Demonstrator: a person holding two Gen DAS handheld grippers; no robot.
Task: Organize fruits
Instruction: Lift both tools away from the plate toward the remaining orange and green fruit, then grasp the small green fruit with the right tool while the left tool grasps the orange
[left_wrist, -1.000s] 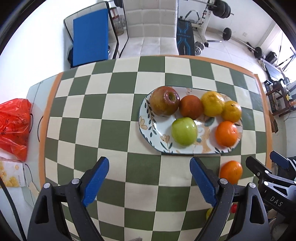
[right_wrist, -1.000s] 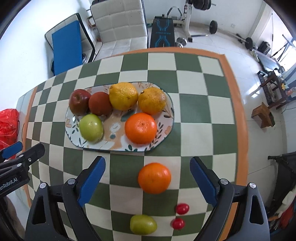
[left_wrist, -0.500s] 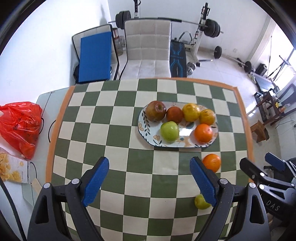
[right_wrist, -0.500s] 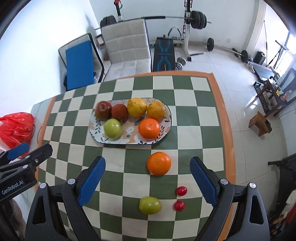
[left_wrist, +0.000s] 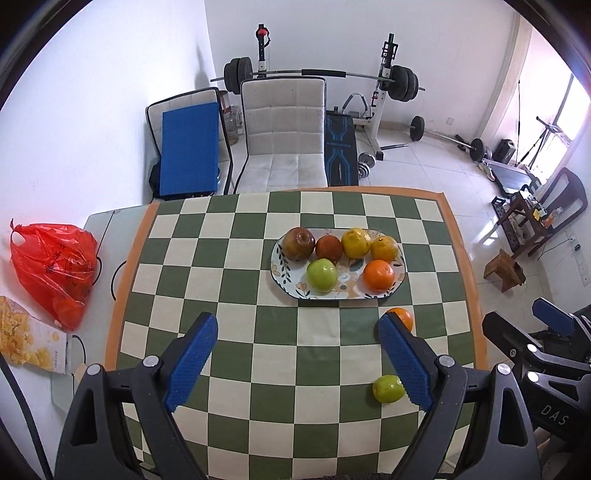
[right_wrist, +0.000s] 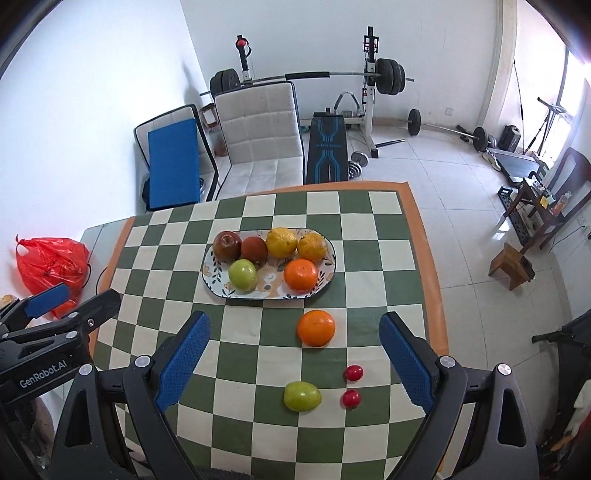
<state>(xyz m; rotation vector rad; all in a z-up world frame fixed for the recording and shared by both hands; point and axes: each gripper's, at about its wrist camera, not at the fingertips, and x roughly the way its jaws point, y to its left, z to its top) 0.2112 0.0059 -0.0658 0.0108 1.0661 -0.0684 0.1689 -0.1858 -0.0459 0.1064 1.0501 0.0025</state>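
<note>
An oval patterned plate (right_wrist: 328, 274) (left_wrist: 280, 284) on the checkered table holds a red apple (right_wrist: 226, 245), a dark red fruit (right_wrist: 254, 249), two yellow citrus fruits, a green apple (right_wrist: 242, 273) and an orange (right_wrist: 300, 274). Off the plate, nearer to me, lie a loose orange (right_wrist: 316, 328) (left_wrist: 400, 316), a small green fruit (right_wrist: 301, 396) (left_wrist: 387, 388) and two cherry tomatoes (right_wrist: 354, 372). My left gripper (left_wrist: 297, 360) and right gripper (right_wrist: 293, 360) both hang open and empty above the table's near side. In the left wrist view the tomatoes are hidden.
A red plastic bag (left_wrist: 55, 266) and a snack packet (left_wrist: 22, 341) lie off the table's left side. A white padded chair (left_wrist: 284, 136) and a blue panel (left_wrist: 188, 151) stand behind the table; gym equipment and a small wooden stool (right_wrist: 511, 266) stand on the floor.
Both grippers have pulled back and up from the plate, so the whole table and room now show. The fruits have not moved; both grippers stay open.
</note>
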